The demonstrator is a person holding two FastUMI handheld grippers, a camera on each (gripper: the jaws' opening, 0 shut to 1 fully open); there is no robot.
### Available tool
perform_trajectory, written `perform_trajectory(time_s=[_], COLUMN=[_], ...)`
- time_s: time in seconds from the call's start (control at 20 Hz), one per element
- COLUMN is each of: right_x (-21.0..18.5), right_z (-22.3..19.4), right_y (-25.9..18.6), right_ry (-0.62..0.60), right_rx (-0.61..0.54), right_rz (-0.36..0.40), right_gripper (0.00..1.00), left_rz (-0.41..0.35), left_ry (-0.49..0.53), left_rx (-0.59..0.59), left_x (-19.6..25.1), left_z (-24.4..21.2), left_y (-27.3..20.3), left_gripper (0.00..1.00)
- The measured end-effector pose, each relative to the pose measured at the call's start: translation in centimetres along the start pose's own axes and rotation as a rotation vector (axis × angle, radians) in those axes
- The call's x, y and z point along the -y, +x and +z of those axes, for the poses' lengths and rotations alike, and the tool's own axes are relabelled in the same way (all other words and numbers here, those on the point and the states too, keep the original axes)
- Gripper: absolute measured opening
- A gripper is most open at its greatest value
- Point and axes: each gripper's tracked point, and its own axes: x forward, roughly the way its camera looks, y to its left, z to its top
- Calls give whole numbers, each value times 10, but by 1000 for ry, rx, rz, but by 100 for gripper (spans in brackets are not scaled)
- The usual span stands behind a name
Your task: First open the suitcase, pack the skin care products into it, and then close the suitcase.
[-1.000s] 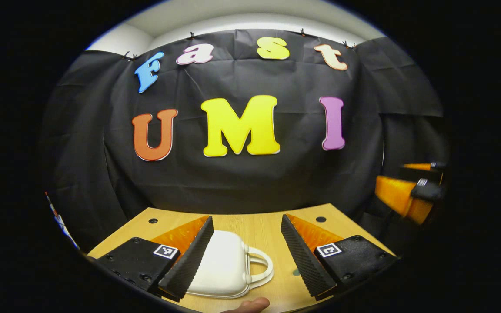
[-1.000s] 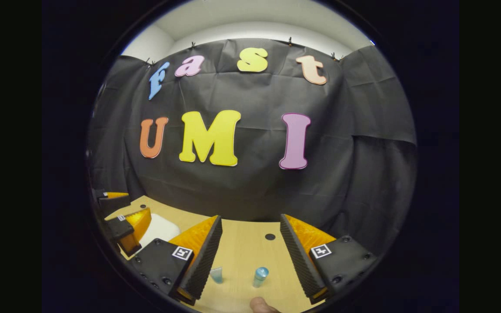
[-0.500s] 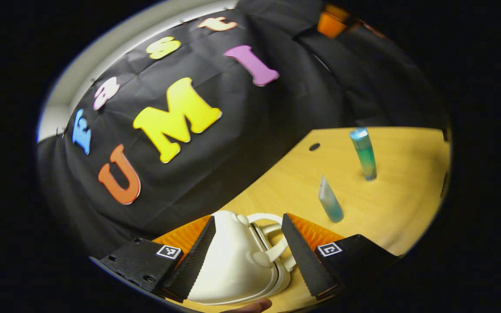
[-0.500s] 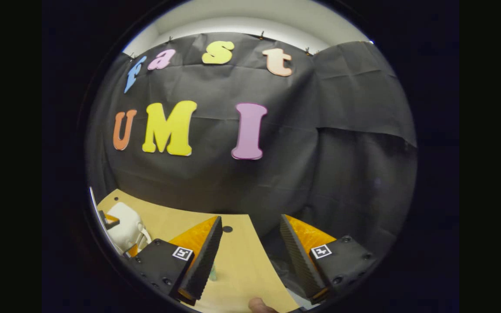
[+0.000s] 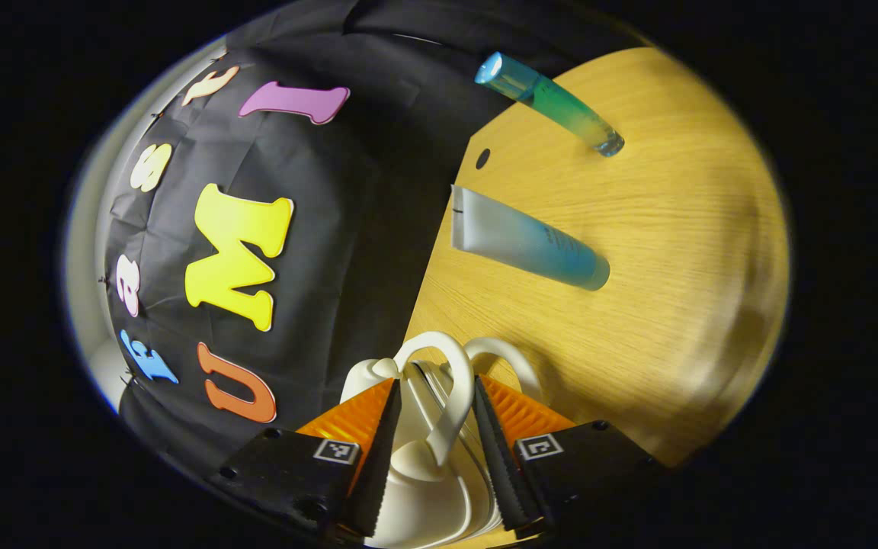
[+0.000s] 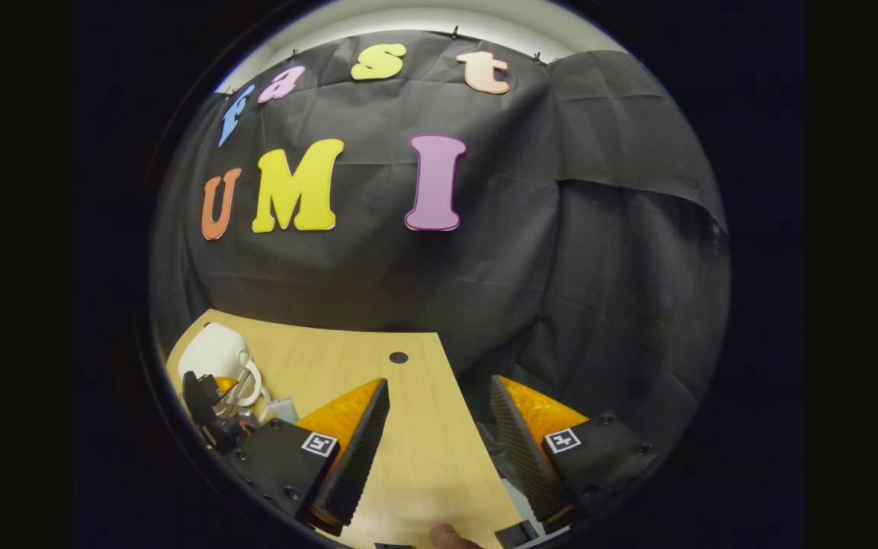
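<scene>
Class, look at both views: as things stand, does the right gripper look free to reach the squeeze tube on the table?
Probably yes. The right gripper is open and holds nothing, with bare table ahead. The squeeze tube stands apart from the suitcase, which the left gripper straddles.

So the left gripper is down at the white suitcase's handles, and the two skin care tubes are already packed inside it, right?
Not quite. In the left gripper view, the left gripper is at the white suitcase handles, but both tubes are out on the wooden table.

Parted tongs [image 6: 433, 446] above table [image 6: 408, 427]
</scene>
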Motion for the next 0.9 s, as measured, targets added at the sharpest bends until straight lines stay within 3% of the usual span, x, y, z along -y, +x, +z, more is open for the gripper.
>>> perform_trajectory(time_s=[0.15,0.25,0.35,0.55,0.9], right_x=[0,0,0,-2,-40], right_z=[-1,-4,-3,-3,6], right_y=[-3,-3,-5,-6,-10], right_ry=[1,1,2,3,11], right_rx=[1,-5,-4,-7,-14], right_rz=[1,-1,-4,-28,-16], right_gripper=[78,80,80,80,80], left_rz=[-30,-40,-58,-48,-27], left_ry=[22,33,25,-107,-340], left_rx=[-20,-17,-25,-38,-59], left_x=[0,-7,-19,-65,-167], left_z=[-1,2,1,-6,-53], left_y=[-1,-1,-9,-24,-42], left_gripper=[23,14,9,3,3])
